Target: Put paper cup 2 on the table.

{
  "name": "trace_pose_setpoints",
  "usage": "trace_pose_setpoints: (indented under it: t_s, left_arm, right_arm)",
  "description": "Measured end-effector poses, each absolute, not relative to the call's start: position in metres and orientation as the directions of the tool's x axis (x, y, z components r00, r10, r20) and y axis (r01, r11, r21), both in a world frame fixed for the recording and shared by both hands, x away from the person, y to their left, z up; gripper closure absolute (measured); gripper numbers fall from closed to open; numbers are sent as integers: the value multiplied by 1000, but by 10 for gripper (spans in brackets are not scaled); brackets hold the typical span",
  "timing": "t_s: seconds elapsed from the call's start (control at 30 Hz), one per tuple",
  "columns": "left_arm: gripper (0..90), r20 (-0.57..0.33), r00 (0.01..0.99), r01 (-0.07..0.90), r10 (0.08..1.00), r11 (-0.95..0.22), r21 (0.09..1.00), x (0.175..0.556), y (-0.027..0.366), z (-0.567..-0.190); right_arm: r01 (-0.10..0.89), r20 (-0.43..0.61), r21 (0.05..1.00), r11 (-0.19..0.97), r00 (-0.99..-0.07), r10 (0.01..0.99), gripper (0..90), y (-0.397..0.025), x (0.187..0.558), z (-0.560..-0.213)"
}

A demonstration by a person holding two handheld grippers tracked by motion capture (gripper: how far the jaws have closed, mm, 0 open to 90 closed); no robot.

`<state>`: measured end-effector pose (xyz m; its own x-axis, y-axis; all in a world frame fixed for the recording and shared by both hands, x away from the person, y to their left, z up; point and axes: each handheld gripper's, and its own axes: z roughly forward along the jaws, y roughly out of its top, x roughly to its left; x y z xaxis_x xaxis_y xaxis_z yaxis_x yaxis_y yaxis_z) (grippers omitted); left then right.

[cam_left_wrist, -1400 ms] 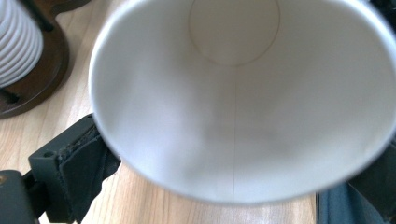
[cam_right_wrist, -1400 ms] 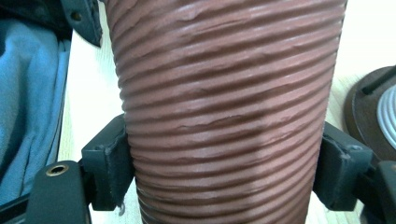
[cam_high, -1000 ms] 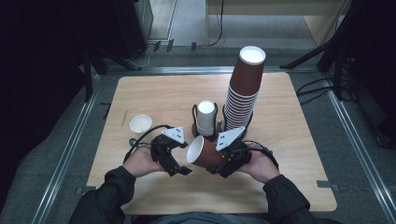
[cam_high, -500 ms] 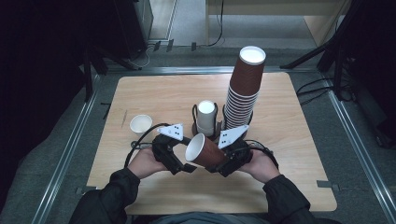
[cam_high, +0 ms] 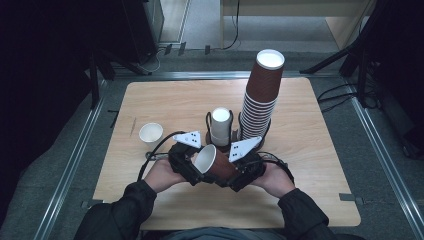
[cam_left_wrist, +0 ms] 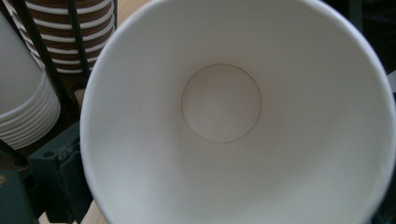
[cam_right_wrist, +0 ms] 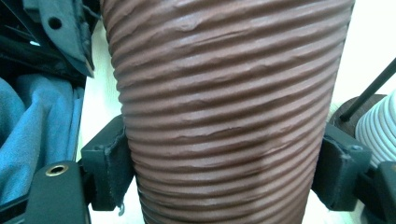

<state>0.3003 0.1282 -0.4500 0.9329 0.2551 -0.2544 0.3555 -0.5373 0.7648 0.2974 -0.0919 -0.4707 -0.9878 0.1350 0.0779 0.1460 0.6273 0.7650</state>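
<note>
Gripping the brown ribbed cup [cam_high: 216, 164] at its sides, your right tool [cam_high: 239, 175] has both pads pressed into the ridged wall, holding it tilted above the bench [cam_high: 310, 150] near 6 o'clock, mouth turned toward 9 o'clock. Your left tool [cam_high: 192, 172] sits at that rim, and you look straight into the white inside; whether it is clenched or released I cannot tell. At 12 o'clock of the cup stands the tall stack of brown cups [cam_high: 260, 95].

Ribbed brown cup [cam_right_wrist: 224, 116] tight between padded black jaws, perhaps white stacked cups [cam_right_wrist: 378, 128] at right.
</note>
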Motion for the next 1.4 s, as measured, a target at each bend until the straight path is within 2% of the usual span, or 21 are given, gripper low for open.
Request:
trace_pose_setpoints:
  t_s: [0.07, 0.67, 0.8, 1.13, 1.23, 1.4]
  left_arm:
    - [56, -247, 933, 352, 260, -534, 769, 300, 129, -448]
    - [112, -225, 933, 347, 280, -537, 769, 297, 129, -442]
    - [114, -226, 932, 350, 284, -540, 765, 298, 130, -441]
    - [113, -212, 926, 361, 312, -572, 737, 301, 144, -437]
    - [113, -208, 920, 373, 332, -580, 724, 302, 148, -436]
    - [113, -192, 918, 374, 347, -600, 707, 303, 153, -435]
  right_arm:
    - [138, 71, 766, 628, -989, 131, 205, -91, 297, -471]
    - [134, 66, 776, 617, -989, 132, 202, -92, 297, -470]
    - [155, 90, 775, 612, -987, 136, 138, -92, 297, -470]
    - [209, 115, 762, 613, -975, 189, 138, -100, 300, -469]
    - [244, 106, 764, 597, -961, 257, 140, -103, 299, -470]
    - [259, 85, 757, 600, -949, 303, 142, -106, 298, -471]
